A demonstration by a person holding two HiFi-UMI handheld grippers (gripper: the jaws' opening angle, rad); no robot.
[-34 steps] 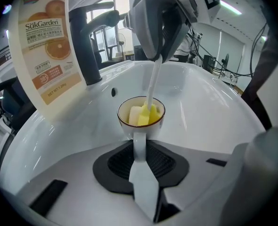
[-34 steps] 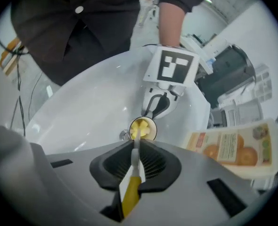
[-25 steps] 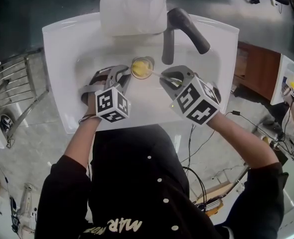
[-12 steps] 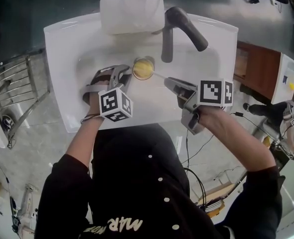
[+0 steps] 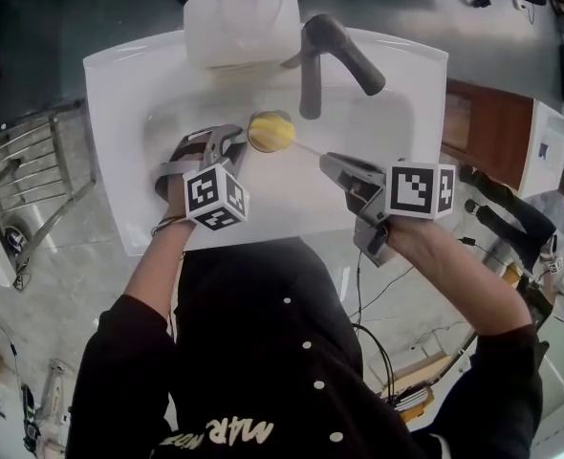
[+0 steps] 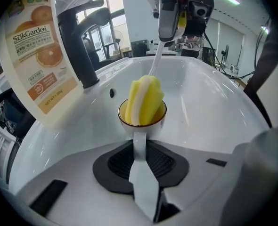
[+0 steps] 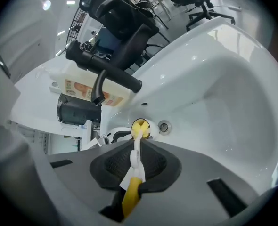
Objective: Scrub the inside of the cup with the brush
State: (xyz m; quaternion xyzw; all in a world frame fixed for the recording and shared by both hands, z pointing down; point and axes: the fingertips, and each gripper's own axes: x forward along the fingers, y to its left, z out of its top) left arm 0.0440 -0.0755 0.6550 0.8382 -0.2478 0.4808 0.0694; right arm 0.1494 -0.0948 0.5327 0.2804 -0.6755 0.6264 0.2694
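Observation:
A small white cup (image 5: 263, 134) with a yellow inside is held low in the white sink (image 5: 119, 161). My left gripper (image 5: 232, 148) is shut on its handle (image 6: 139, 142), with the cup (image 6: 143, 121) just ahead of the jaws. The brush's yellow-and-white sponge head (image 6: 146, 100) sits in the cup's mouth and sticks out above the rim. Its thin white stem (image 5: 309, 148) runs right to my right gripper (image 5: 334, 164), which is shut on the brush handle (image 7: 134, 166). From the right gripper view the cup (image 7: 142, 128) shows beyond the jaws.
A dark faucet (image 5: 328, 54) arches over the back of the basin, close above the cup. A translucent juice jug (image 5: 242, 22) stands on the rim behind. The drain (image 7: 164, 126) lies beside the cup. A metal rack (image 5: 29, 175) stands on the floor at left.
My right gripper has rolled over and drawn slightly right, so its marker cube now faces sideways. The sponge head stays in the cup. My left gripper has barely moved.

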